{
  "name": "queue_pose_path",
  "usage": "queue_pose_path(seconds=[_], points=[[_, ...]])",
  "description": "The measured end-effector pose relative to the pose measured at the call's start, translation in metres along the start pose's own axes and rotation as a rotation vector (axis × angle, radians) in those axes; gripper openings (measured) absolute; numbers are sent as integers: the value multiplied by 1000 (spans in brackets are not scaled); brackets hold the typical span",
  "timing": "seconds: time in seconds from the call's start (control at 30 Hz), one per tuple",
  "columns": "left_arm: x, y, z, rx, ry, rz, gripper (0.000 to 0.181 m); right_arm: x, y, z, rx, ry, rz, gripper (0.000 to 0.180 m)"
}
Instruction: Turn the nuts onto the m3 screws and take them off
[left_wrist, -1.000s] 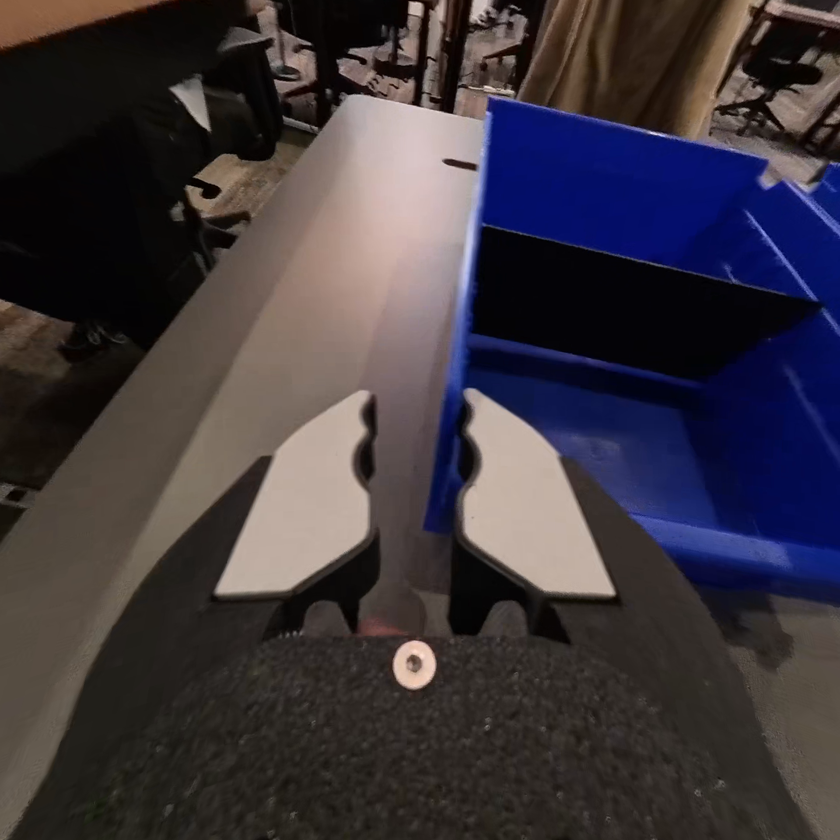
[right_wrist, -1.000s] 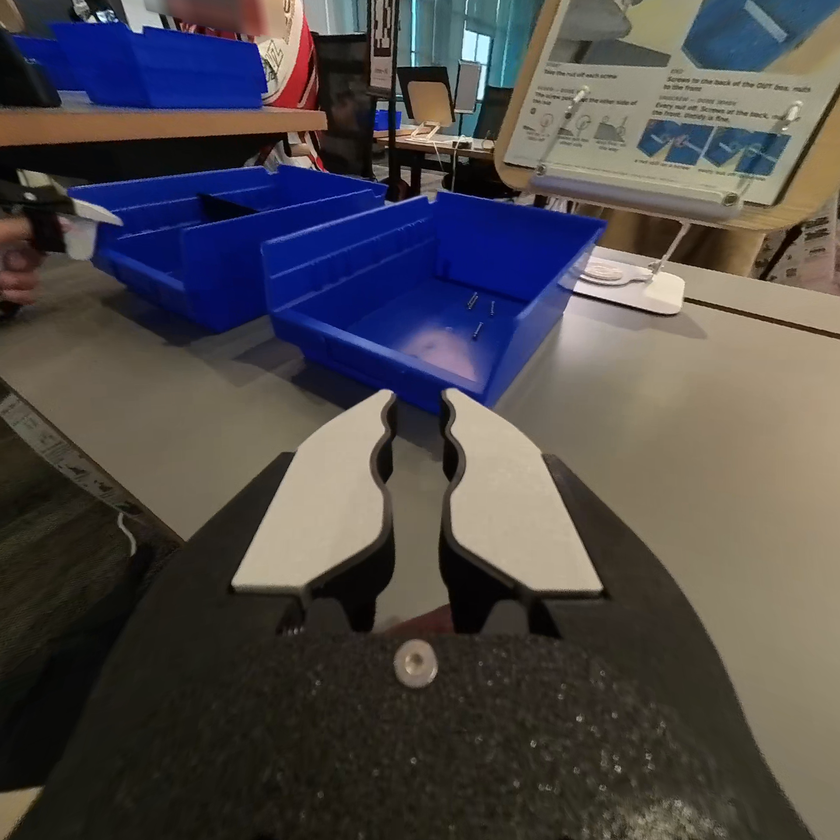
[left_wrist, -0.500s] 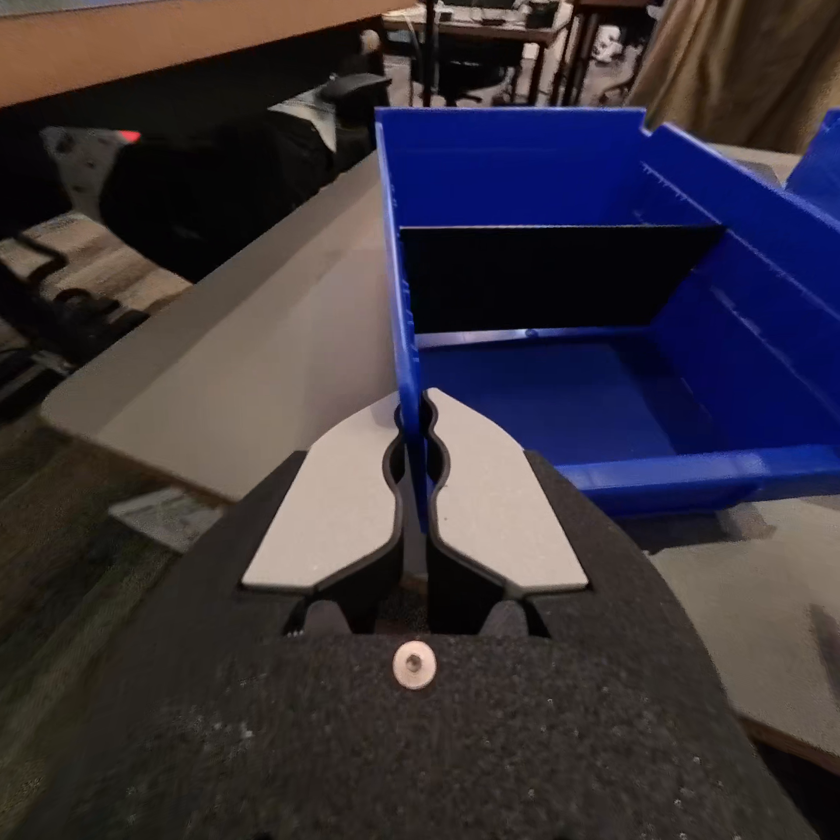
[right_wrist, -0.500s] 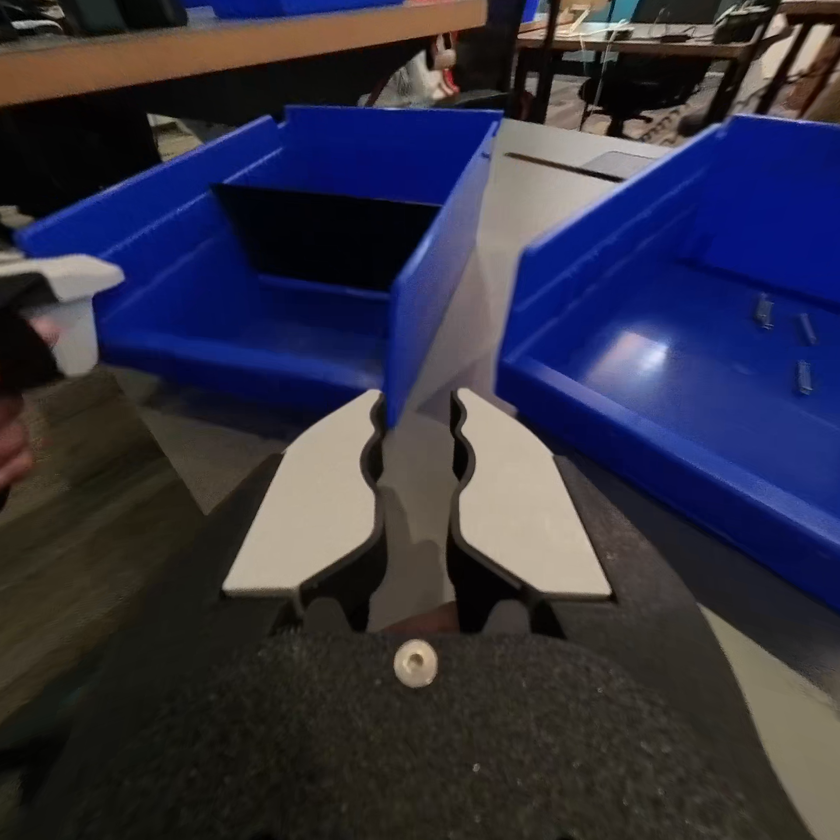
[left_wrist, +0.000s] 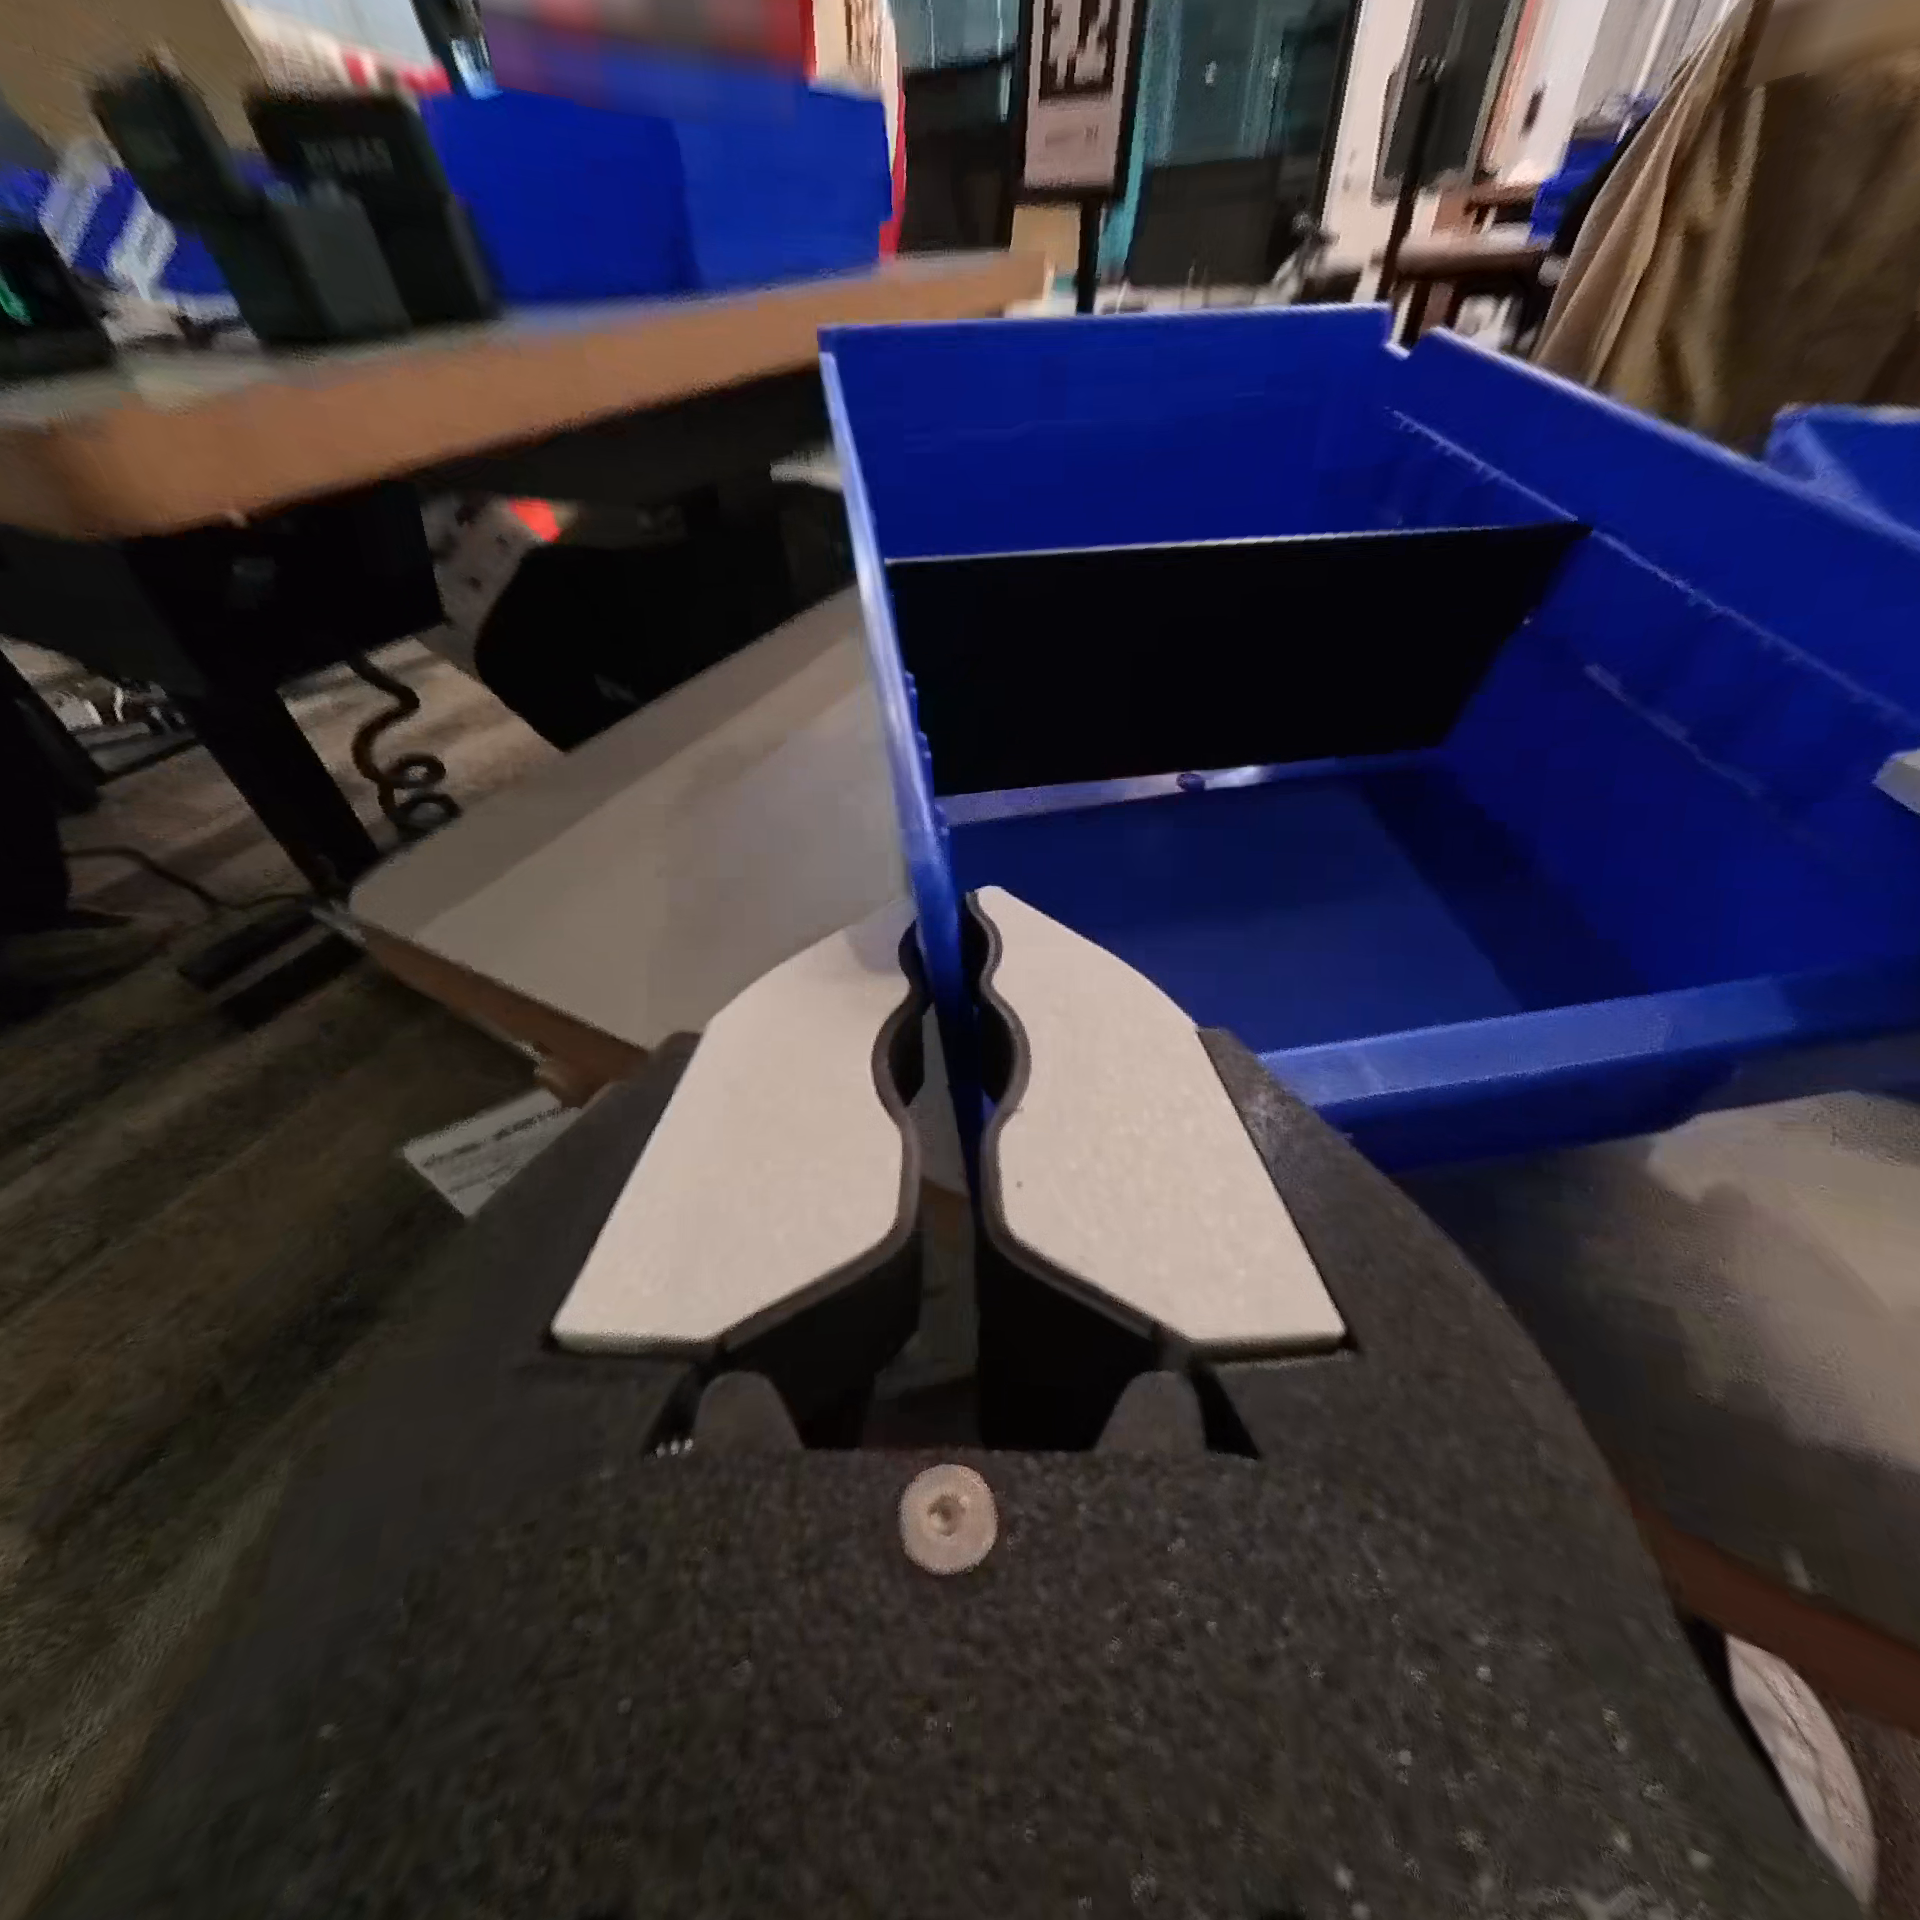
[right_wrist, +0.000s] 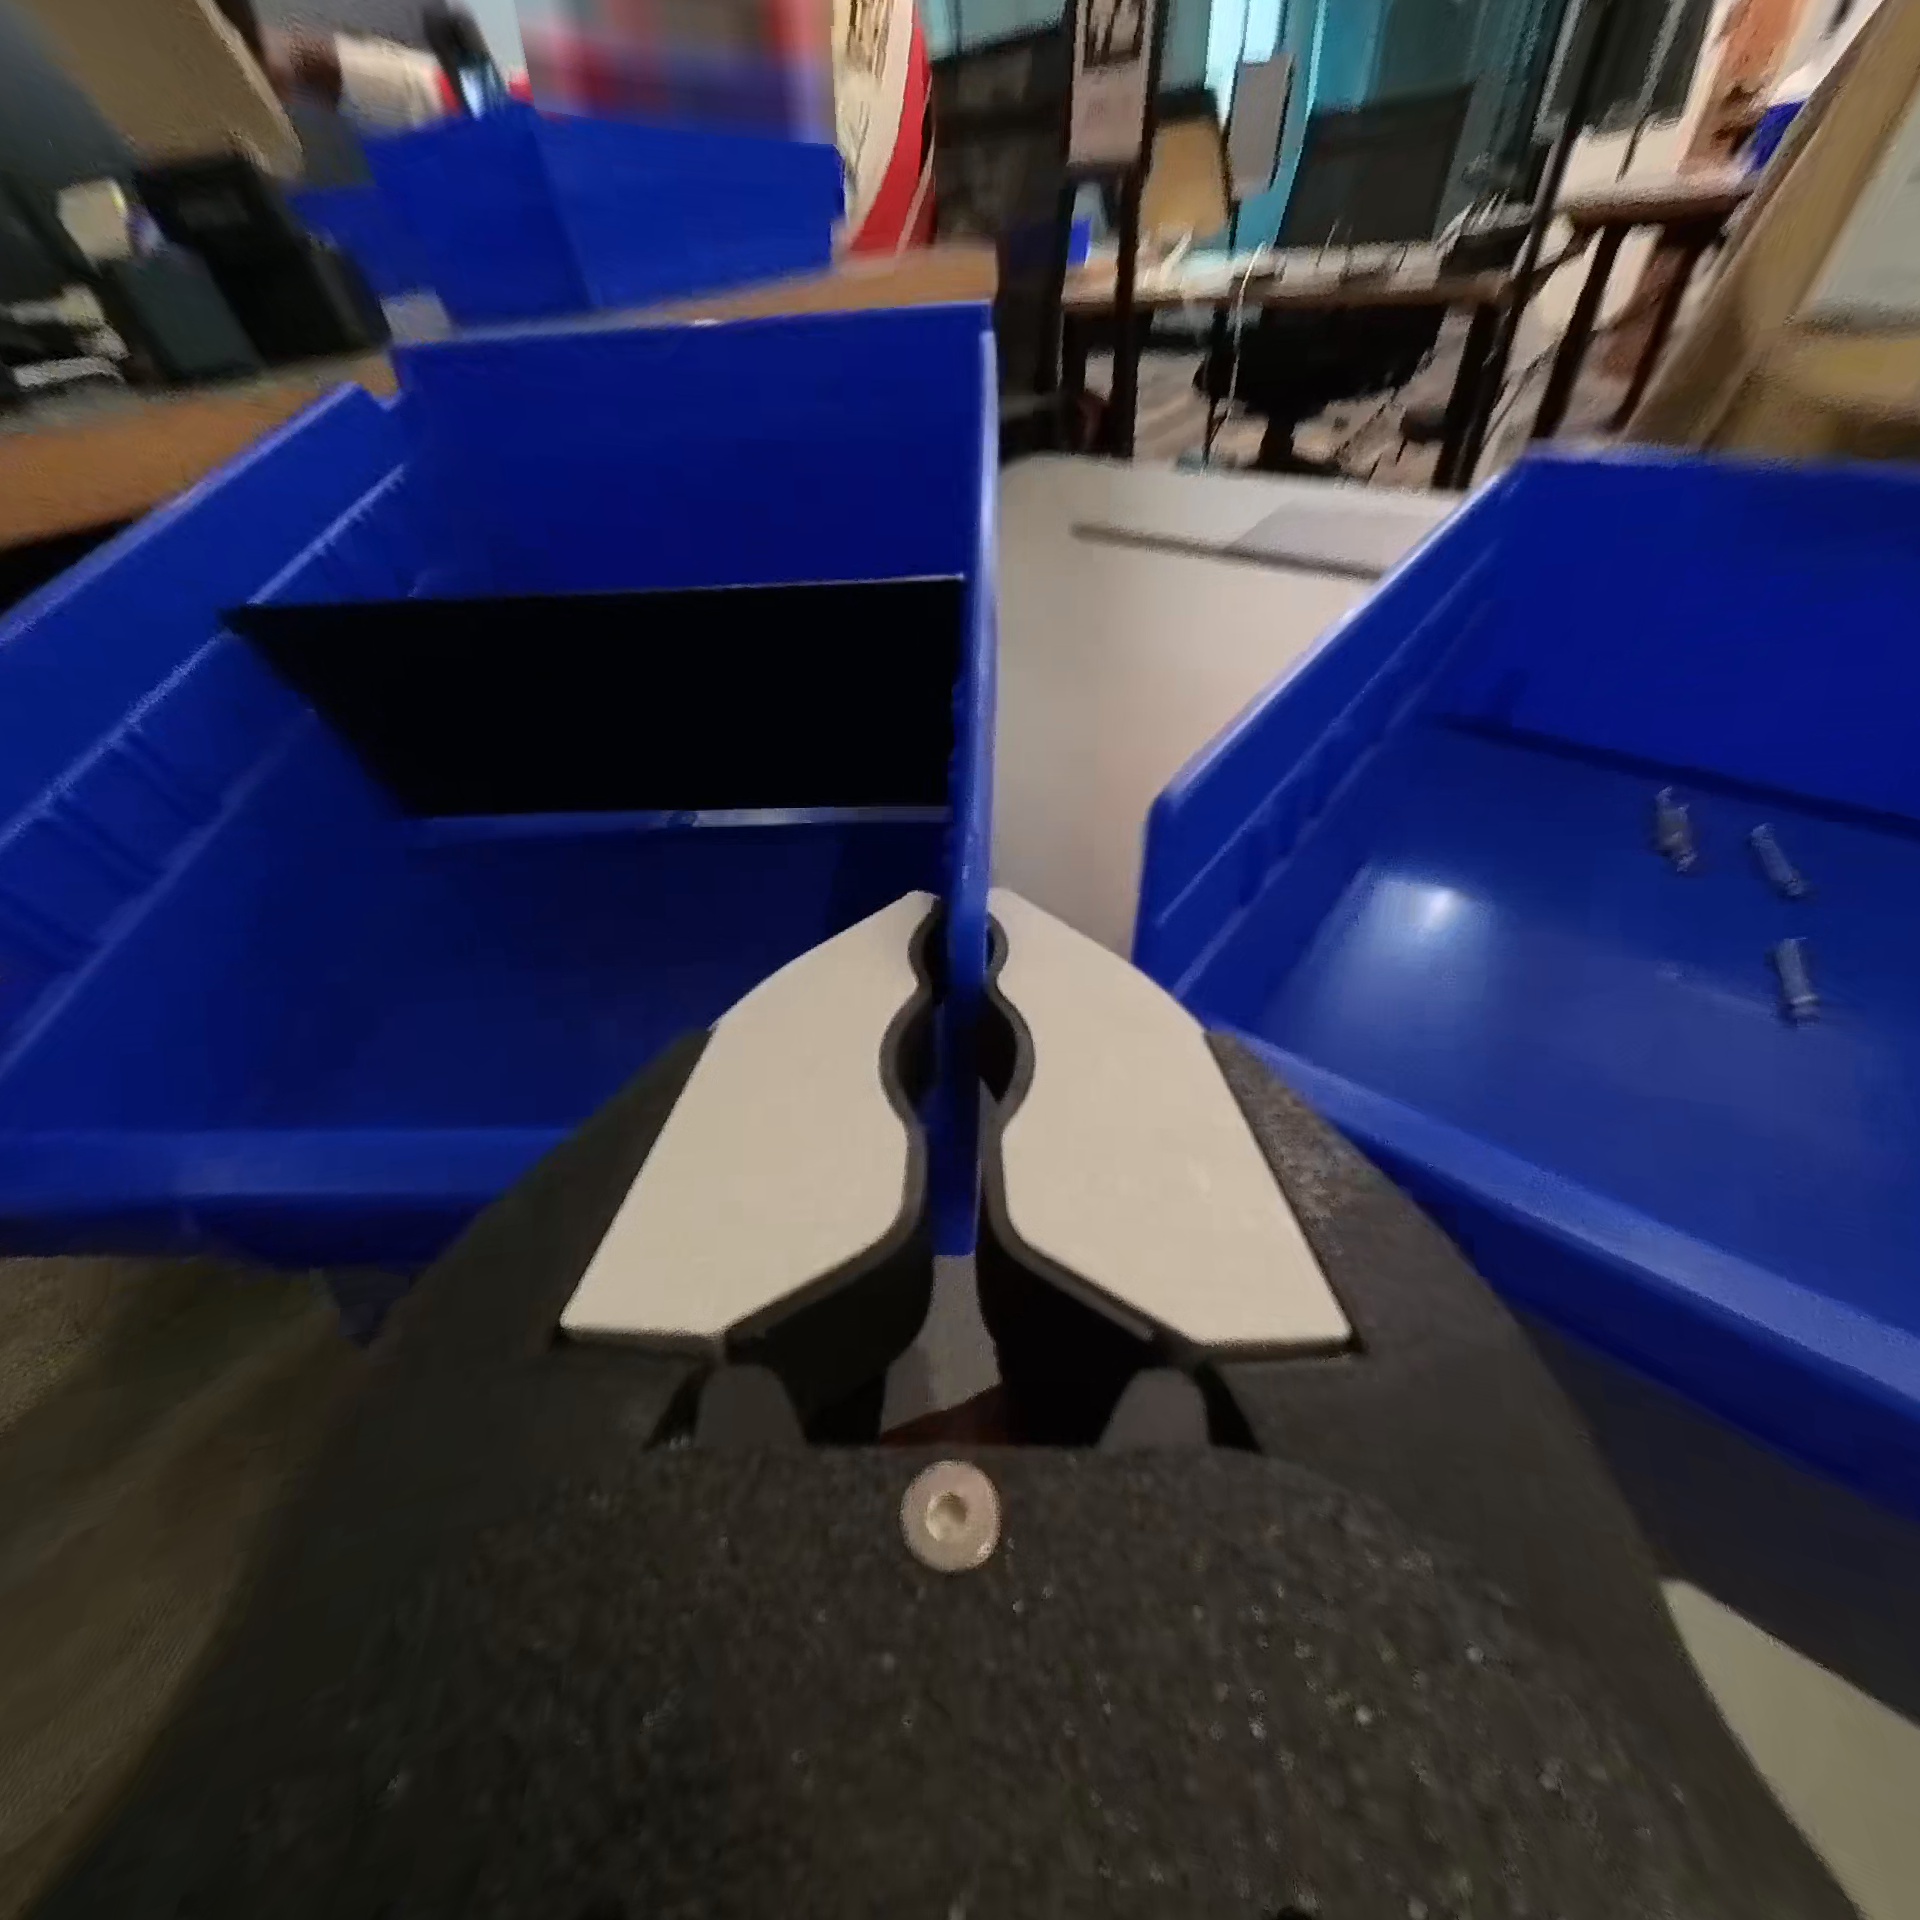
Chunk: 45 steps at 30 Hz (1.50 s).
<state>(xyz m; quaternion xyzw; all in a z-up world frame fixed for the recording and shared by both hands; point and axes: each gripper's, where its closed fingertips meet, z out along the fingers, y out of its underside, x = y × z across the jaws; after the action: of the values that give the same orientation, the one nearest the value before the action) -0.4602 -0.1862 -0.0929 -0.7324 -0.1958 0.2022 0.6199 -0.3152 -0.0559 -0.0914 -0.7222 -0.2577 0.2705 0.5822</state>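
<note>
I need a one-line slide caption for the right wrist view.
Right tongs shut on the side wall of the divided blue bin, beside a second blue bin holding three screws.

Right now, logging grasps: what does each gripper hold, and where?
Both hold the divided blue bin: left gripper clamps its left side wall, right gripper its right wall.

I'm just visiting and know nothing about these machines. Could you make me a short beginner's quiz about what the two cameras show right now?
1. True or false: the left claw is shut on a side wall of the divided blue bin.
2. What does the right claw grip? A) a screw B) the same bin's other side wall C) nothing
3. How many screws lie in the neighbouring blue bin?

Key: 1 true; 2 B; 3 three.
</note>
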Motion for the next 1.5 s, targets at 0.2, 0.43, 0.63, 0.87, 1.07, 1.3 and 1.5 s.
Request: queue_pose_path(seconds=[0.2,0.43,0.63,0.87,1.07,1.3,1.5], points=[[53,-81,-25,186,101,9,3,46,-81,-61,187,94,-29,3],[218,-136,-39,269,408,10,4,192,-124,-165,254,383,-51,3],[409,-107,-64,195,644,-42,4,350,-94,-265,165,649,-40,3],[567,-51,-106,72,766,57,4,485,-14,-341,31,729,131,3],[620,0,-112,-72,797,118,4,532,30,-357,-86,742,187,3],[633,14,-119,-128,820,156,6,548,40,-359,-121,718,179,3],[639,22,-139,-189,935,138,44,547,48,-359,-112,683,194,3]])
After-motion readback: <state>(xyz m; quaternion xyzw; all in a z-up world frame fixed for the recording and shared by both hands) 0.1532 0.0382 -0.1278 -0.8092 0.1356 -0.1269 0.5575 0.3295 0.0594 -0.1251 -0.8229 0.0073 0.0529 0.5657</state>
